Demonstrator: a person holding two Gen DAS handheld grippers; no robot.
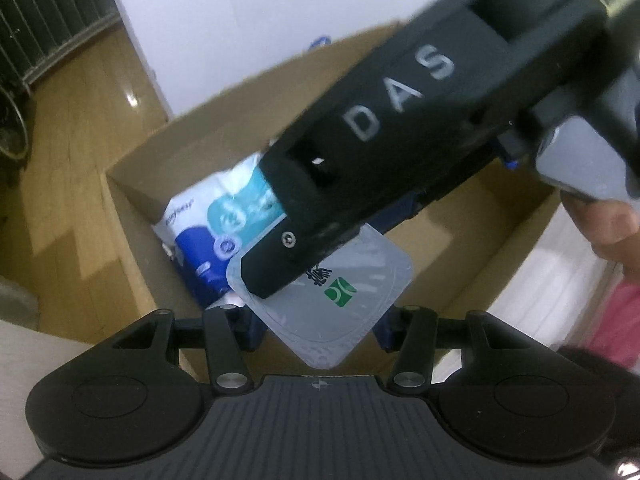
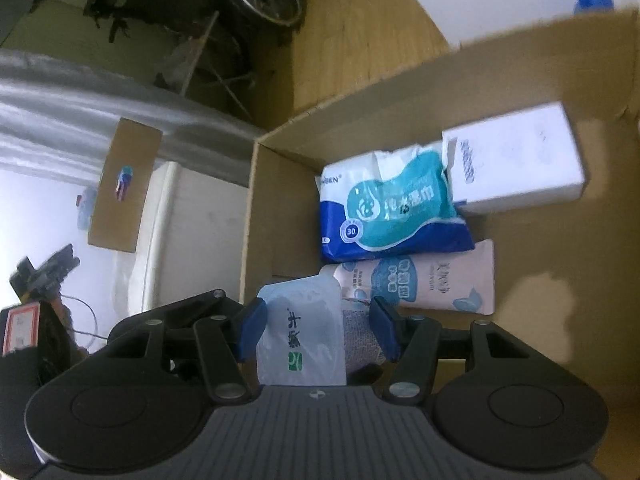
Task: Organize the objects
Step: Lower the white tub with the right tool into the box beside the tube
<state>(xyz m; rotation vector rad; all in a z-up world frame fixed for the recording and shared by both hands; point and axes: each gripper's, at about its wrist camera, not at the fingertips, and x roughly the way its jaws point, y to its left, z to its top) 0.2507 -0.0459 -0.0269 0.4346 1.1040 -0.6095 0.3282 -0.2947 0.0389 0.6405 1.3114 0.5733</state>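
Both tongs, left (image 1: 320,320) and right (image 2: 316,328), pinch one milk pouch (image 2: 300,340) above the cardboard box (image 2: 256,208), likely to drop it in.

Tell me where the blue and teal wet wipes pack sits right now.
In the right wrist view, the wet wipes pack lies inside the cardboard box, near its far-left corner, between the white carton and the pink pouch.

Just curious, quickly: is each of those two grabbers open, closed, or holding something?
Left gripper: the pouch sits between its fingers; whether it grips cannot be told.
Right gripper: closed on that pouch.
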